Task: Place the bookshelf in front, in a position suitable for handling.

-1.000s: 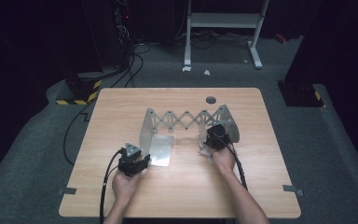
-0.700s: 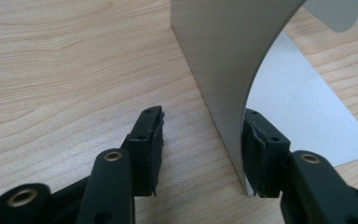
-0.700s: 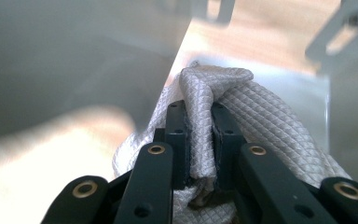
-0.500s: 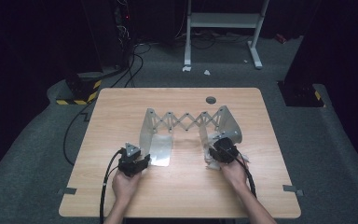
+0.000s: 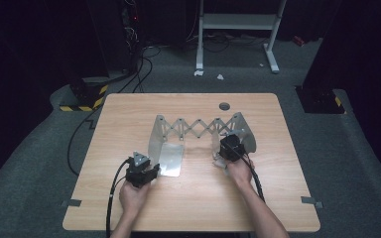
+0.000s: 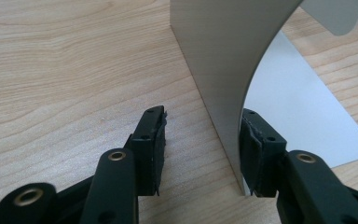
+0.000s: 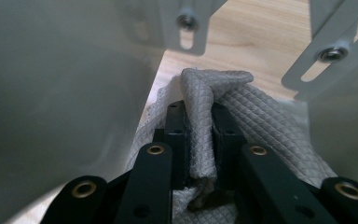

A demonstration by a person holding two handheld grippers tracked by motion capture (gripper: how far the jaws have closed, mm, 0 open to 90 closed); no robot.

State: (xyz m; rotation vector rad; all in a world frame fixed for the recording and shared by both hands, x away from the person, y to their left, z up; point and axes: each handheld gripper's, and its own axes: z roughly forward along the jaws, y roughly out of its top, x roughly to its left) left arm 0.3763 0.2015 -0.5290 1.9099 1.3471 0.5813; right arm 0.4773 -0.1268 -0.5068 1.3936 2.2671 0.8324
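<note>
Quilted grey cloth (image 7: 242,121) pinched by right gripper (image 7: 199,116) | left gripper (image 6: 203,149) fingers straddle metal stand (image 6: 223,70), ungripped | no writing

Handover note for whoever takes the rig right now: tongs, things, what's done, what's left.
Left tongs: jaws straddle the upright left end plate of the expandable silver metal rack; right pad touches it, left pad stands clear.
Right tongs: shut on a fold of the grey quilted cloth, between the rack's right end plates.
Rack stands extended mid-table on the wooden table.
Done: cloth gripped.
Left: probably wiping the rack.
</note>
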